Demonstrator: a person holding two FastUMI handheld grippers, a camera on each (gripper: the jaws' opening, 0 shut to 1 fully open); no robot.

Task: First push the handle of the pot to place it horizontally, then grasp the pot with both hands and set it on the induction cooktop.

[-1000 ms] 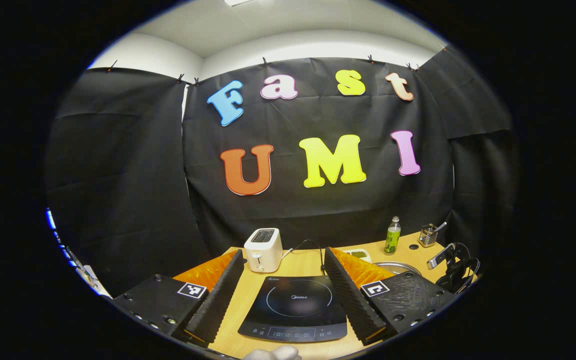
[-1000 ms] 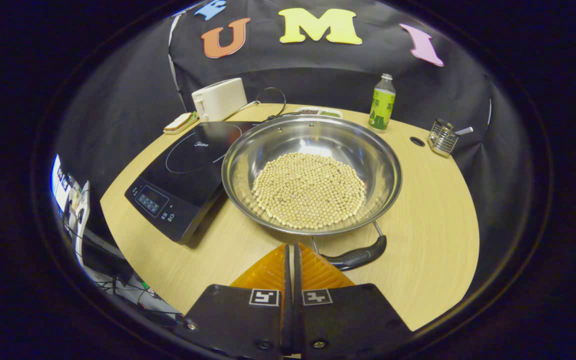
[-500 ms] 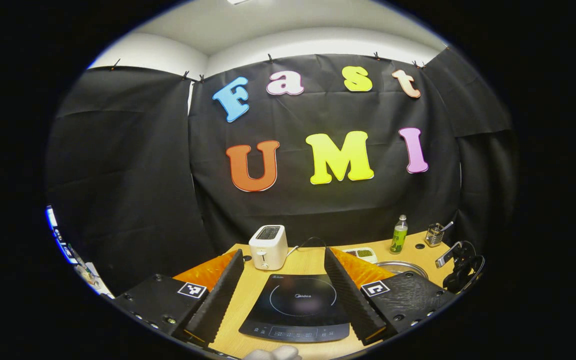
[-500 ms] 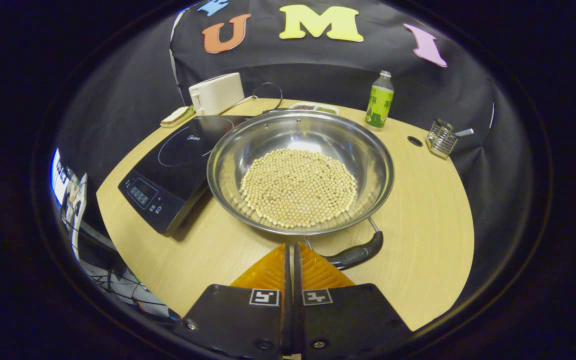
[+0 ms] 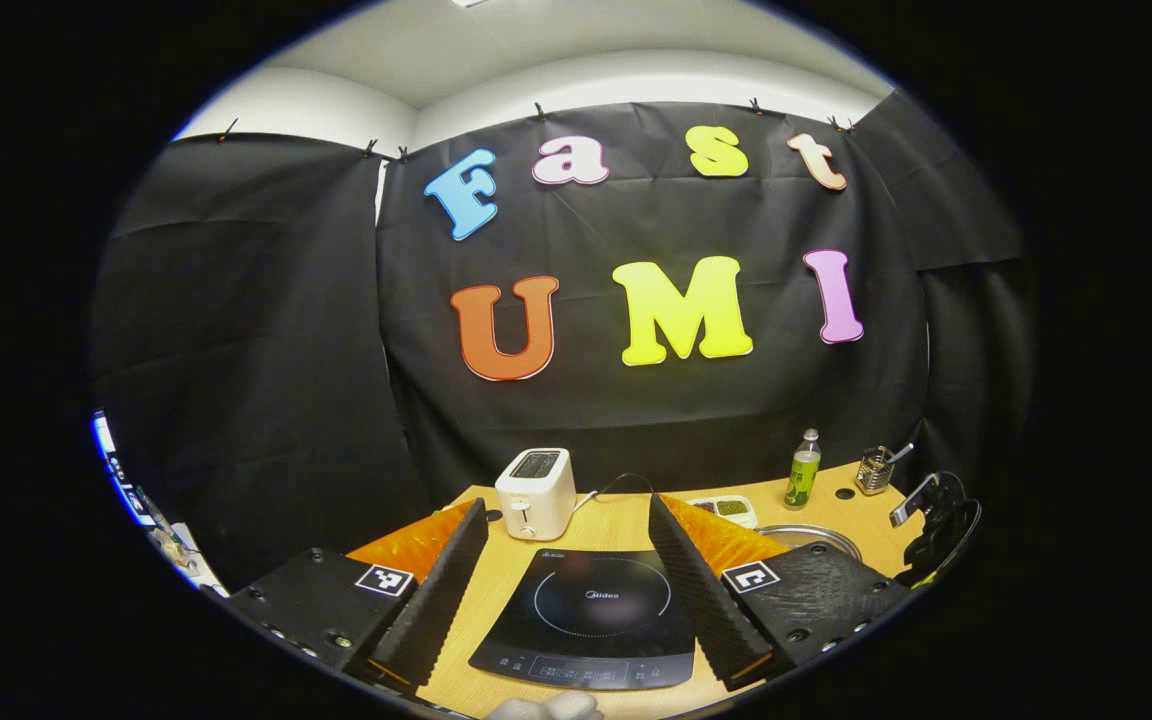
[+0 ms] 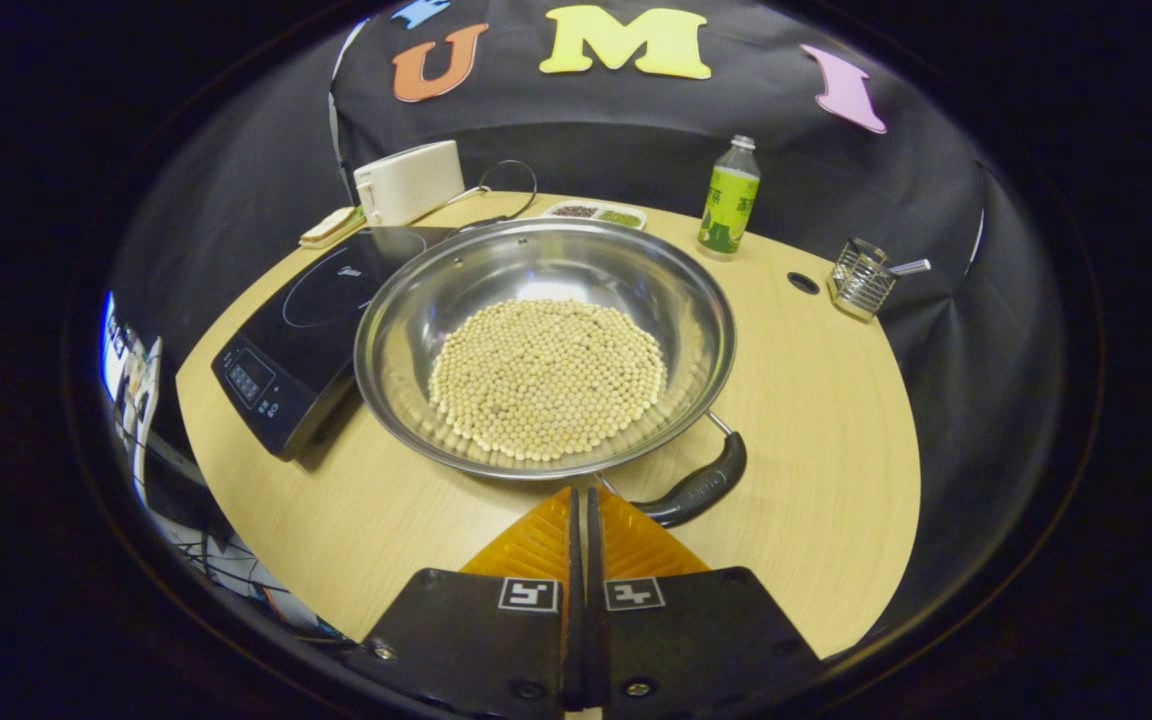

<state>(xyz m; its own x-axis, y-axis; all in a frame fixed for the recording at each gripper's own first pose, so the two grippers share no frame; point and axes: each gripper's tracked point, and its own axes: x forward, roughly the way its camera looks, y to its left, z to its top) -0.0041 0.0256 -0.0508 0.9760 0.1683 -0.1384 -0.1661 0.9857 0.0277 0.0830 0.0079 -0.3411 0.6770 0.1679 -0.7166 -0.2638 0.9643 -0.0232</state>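
- Now the pot, full of pale beans, sits mid-desk, its left rim touching the induction cooktop.
- Its handle points toward the desk's near edge, skewed right, so the first step, the push, looks in hand.
- Right gripper, jaws clenched together on nothing, is just beside the handle's root; a sideways nudge comes next.
- Left gripper hovers released above the cooktop.

The left gripper hung spread wide above a black glass induction cooktop on the pale wooden table, a white toaster behind.
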